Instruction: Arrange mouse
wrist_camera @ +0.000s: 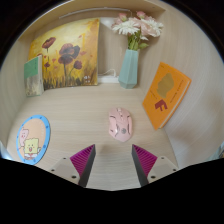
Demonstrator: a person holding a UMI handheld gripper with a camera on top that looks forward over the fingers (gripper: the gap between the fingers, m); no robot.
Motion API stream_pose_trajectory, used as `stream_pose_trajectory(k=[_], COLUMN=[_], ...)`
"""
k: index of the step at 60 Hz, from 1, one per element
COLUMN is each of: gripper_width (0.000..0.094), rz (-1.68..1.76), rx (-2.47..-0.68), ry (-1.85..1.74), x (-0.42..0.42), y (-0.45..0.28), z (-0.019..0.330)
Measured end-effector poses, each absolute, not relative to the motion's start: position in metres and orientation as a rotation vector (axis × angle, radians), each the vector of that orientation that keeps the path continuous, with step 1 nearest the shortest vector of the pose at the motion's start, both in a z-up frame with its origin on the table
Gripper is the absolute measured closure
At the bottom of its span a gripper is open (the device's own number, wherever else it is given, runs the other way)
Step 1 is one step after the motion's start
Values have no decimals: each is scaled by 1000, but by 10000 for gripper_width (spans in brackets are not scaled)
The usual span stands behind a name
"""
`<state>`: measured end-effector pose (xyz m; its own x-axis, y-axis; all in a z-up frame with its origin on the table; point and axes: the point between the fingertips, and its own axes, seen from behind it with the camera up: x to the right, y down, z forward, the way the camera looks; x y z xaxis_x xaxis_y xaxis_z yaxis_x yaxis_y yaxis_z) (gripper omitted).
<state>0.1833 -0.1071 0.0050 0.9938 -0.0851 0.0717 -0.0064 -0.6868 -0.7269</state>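
A small pink mouse (121,124) lies on the pale wooden table (85,115), just ahead of my fingers and a little toward the right one. My gripper (113,158) is open and empty, its magenta pads (84,160) spread wide with bare table between them. The mouse does not touch either finger.
A round blue mouse mat with a cartoon figure (33,138) lies ahead of the left finger. An orange book (164,92) lies to the right. A blue vase with flowers (129,66), a poppy painting (66,55) and a small picture (34,75) stand at the back.
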Motion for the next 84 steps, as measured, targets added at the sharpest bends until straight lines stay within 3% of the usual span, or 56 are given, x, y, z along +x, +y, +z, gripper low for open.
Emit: stream_pose_trajectory(k=[21,25,29,44,47,54,73,79,84], gripper_width=[214,247,397,575,574,577,575,575,576], rz=[-81,-69,-50,-61,-65,-106,-65,-18,11], rx=[-2298,-2300,-2308,-2396,-2417,-2370,-2077,-2033,-2040], ry=[52,57,59,105,124,131,75,22,-25], x=[210,209,206,206,205,199,77,16,-33], y=[-8,0,5,1,1,10,31,23,12], z=[-10,-10,-11,-15,-13,30,230,255,244])
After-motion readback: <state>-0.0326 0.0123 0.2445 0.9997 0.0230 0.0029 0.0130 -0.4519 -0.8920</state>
